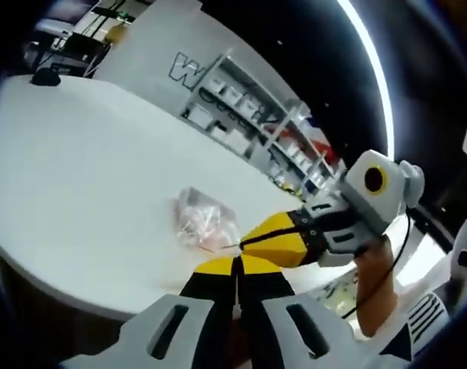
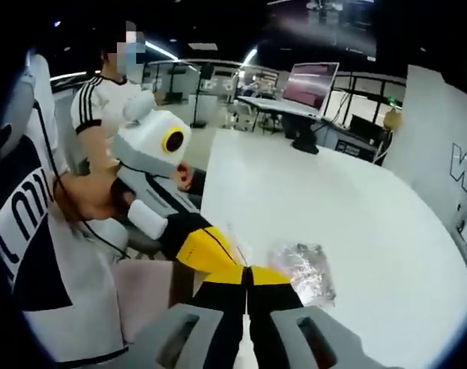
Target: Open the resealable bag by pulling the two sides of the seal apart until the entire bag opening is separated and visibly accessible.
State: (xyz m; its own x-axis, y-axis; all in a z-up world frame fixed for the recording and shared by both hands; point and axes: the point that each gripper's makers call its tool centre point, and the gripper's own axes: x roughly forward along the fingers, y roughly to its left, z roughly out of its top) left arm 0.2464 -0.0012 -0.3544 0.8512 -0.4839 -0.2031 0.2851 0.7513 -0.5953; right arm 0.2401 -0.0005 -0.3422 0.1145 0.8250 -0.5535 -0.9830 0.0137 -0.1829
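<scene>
Bag: clear resealable bag (image 1: 202, 219) lies crumpled on the white desk (image 1: 79, 169), near its front edge.
Left gripper (image 1: 236, 265): fingers pressed together at the bag's near edge; hold uncertain.
Right gripper (image 2: 247, 275): fingers closed, tips meeting the left's; grip on the seal unclear.
Surroundings: shelving (image 1: 256, 115) beyond the desk; laptop (image 2: 308, 84) far off.
Hidden: the seal, behind the yellow tips.
</scene>
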